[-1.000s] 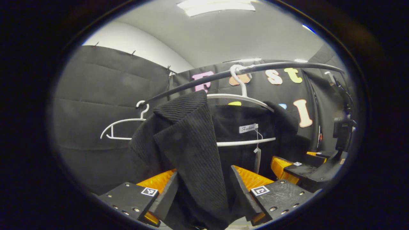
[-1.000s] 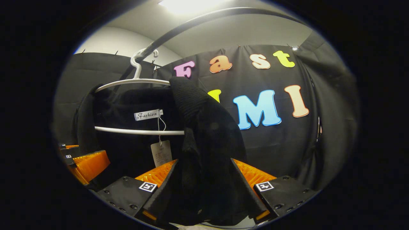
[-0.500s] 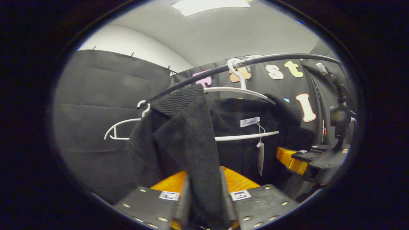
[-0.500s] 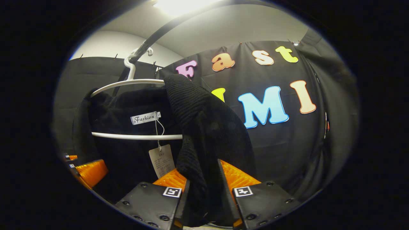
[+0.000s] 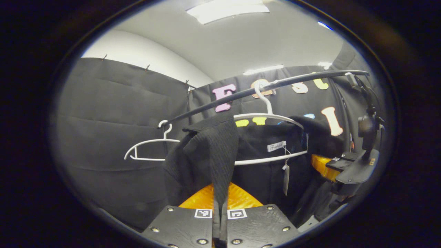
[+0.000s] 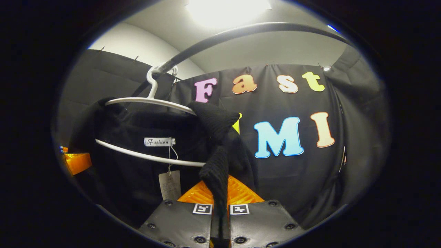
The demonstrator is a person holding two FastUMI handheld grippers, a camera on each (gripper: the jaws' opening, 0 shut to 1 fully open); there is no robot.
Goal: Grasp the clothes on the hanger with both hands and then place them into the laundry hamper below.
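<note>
The black sweater [image 5: 206, 151] is draped on the white hanger [image 5: 272, 117], just under the rail [image 5: 241, 94]. One shoulder is pinched tight by the left gripper [image 5: 219, 220], the other by the right gripper [image 6: 220, 220]. An empty hanger [image 5: 148, 151] hangs beside it. The hamper is expected underneath.

We see black cloth wall [image 5: 113, 113] all round booth, pinned along top edge, creased in places. Pale grey ceiling [image 5: 241, 41] above it, bright light panel [image 5: 227, 7] overhead, glaring hard in right gripper view. Dark rail [image 6: 241, 32] curves across under ceiling.
</note>
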